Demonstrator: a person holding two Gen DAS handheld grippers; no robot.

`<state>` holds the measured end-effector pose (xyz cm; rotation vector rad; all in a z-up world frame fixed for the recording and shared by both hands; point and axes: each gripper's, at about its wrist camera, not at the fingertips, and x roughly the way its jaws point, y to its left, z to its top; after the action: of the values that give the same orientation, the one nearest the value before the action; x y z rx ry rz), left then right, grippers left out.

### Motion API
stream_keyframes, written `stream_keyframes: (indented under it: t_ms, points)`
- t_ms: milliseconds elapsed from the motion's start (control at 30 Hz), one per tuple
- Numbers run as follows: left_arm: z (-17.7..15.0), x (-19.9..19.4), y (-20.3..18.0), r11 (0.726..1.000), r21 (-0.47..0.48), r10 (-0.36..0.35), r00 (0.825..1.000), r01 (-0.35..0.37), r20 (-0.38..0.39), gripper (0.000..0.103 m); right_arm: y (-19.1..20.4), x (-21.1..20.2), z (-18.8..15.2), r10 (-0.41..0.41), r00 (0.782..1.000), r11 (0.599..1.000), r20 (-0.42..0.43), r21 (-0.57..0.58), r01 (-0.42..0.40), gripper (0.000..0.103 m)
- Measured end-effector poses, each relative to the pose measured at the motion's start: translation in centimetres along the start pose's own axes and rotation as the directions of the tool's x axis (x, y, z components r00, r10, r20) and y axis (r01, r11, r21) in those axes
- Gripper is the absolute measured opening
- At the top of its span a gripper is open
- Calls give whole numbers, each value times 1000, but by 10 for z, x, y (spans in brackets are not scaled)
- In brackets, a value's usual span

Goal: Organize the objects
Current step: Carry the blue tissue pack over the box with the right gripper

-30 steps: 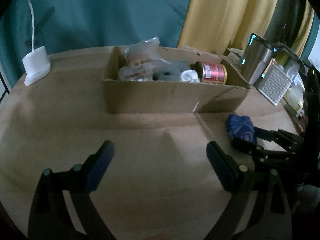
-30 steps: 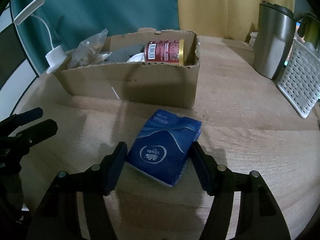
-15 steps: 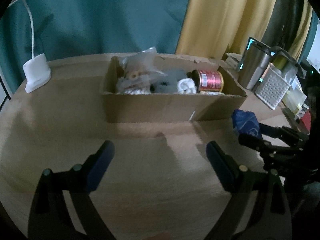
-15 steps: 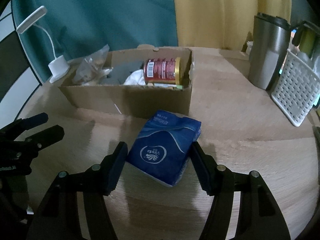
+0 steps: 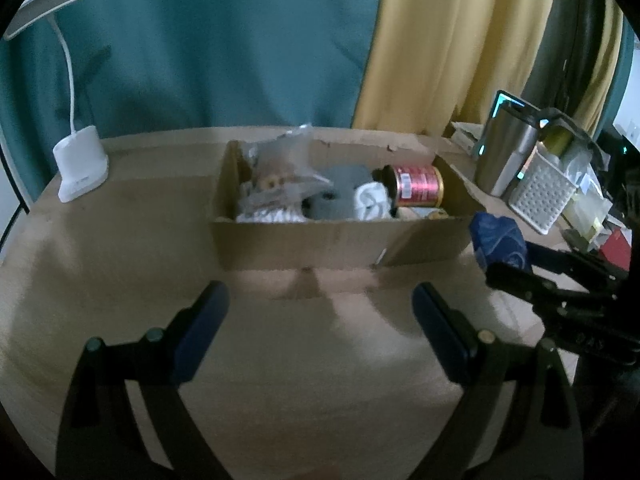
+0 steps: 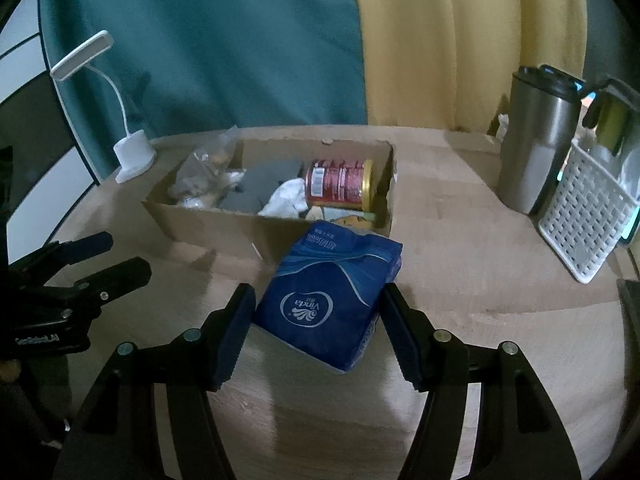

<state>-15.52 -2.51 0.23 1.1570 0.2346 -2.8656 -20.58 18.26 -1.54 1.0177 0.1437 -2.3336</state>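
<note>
Blue tissue pack (image 6: 328, 300): clamped between both pads of the right claw (image 6: 320, 334), held clear above the wooden surface (image 6: 460, 264), just in front of the cardboard box (image 6: 224, 224). The box contains a red can (image 6: 340, 184), a plastic bag and cloths. Left claw (image 5: 320, 328): jaws wide apart, nothing between them, over bare surface before the box.

The blue tissue pack (image 6: 328, 300) is showing the brand "Vinda" in a white oval. Print on the red can (image 6: 340, 184) is staying too blurred to read.
</note>
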Motion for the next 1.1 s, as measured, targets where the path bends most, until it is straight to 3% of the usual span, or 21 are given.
stream_keyframes:
  t_ms: [533,1100]
  points:
    - [15,-3,11,999,-24,27,999,-26,36,94,7,-3,29,25,999,999,43,-40,-23,67]
    - [29,8,21,999,-36,41,998,-39,37,94,5,17,48,29,999,999,35,-44,-27,67]
